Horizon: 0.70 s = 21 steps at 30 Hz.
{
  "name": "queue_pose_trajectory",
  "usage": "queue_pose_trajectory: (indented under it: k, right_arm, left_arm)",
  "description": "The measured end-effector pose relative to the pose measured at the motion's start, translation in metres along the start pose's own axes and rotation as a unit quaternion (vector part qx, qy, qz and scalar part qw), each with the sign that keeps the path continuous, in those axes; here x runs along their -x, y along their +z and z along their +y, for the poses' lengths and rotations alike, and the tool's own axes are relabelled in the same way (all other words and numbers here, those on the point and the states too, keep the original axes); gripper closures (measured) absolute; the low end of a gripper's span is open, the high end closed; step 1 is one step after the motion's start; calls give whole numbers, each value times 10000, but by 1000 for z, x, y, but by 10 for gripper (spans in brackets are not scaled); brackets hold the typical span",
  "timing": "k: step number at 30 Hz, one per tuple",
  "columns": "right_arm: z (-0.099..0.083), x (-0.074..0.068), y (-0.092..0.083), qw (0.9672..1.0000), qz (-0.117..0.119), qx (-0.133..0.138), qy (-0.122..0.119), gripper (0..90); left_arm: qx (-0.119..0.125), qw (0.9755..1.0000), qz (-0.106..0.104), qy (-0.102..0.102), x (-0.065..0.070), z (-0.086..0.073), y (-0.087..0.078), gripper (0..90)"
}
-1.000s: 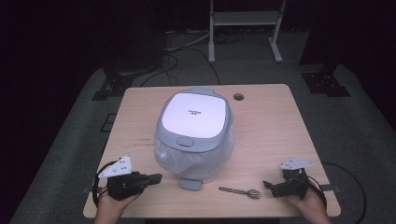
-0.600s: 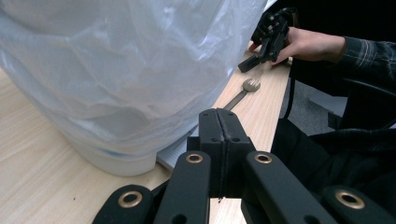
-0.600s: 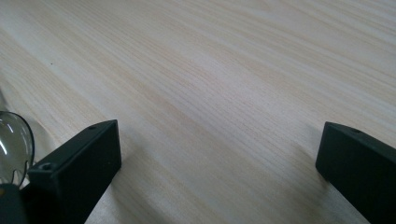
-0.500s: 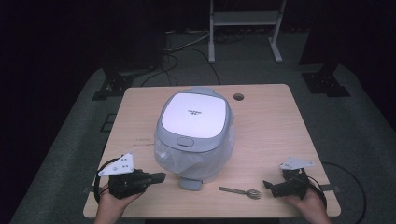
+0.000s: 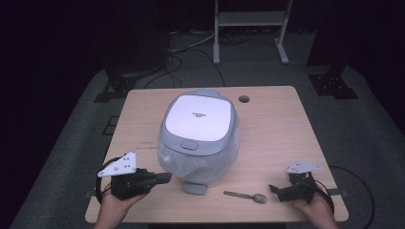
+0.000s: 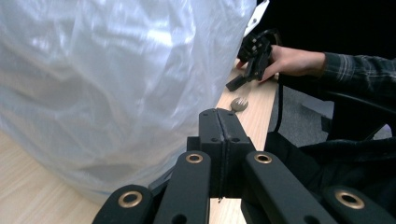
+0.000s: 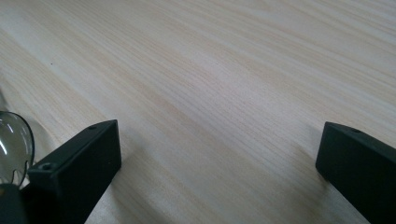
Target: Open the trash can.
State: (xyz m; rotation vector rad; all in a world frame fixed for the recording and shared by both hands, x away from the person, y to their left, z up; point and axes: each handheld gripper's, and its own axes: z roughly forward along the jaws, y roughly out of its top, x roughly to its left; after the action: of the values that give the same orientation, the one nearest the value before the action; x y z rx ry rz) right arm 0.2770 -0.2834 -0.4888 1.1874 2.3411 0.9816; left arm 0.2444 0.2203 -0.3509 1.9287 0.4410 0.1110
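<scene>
Clear plastic wraps the lower body of the grey rice cooker, which sits at the centre of the wooden table. Left gripper, at about 8 o'clock from the cooker, has its jaws pressed together on nothing, tips just beside the plastic. Right gripper rests at 4 o'clock near the table's front edge, jaws spread wide over bare wood. Between them, at 5 o'clock, lies a metal fork, close to the right gripper's tips.

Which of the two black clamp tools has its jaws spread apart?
The right gripper, near the fork: its jaws stand wide apart over bare table. The left gripper, beside the plastic-wrapped rice cooker, has its jaws pressed together.
</scene>
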Motion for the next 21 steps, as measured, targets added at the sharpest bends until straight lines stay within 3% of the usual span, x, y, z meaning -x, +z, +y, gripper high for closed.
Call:
queue_pose_trajectory:
  k: [21]
  right_arm:
    - [0,0,0,10000,1,0,1,0]
  left_arm:
    - [106,9995,-172,246,3,38,0,898]
